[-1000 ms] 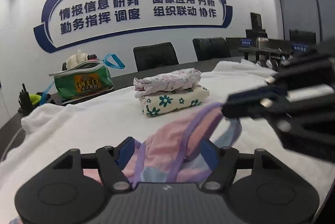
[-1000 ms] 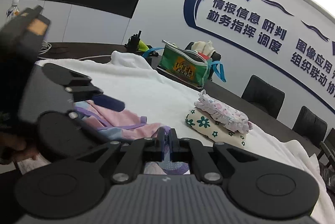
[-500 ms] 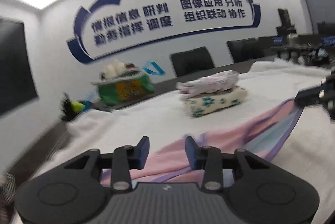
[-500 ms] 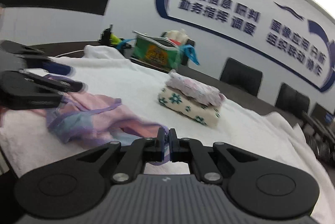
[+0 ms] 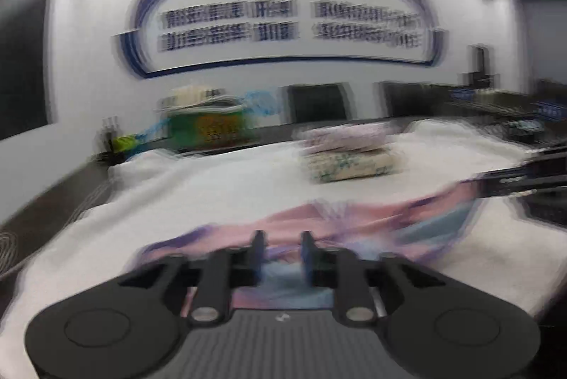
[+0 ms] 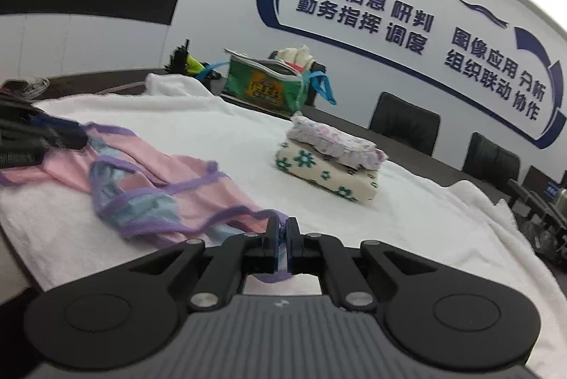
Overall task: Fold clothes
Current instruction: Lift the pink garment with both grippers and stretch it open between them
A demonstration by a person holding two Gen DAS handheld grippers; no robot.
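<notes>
An office meeting room: long conference table, black chairs, wall slogan.

Fluffy white terry towel covers the worktop; on it, a thin, soft pink cloth garment — purple-trimmed. Beyond the towel, a glossy green plastic bag — crinkled.

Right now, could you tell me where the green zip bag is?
In the right wrist view the green zip bag stands upper centre at the white towel's far edge, behind and left of the folded clothes stack.

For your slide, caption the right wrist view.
Right gripper pinches the pink garment's purple hem on a white towel.
</notes>
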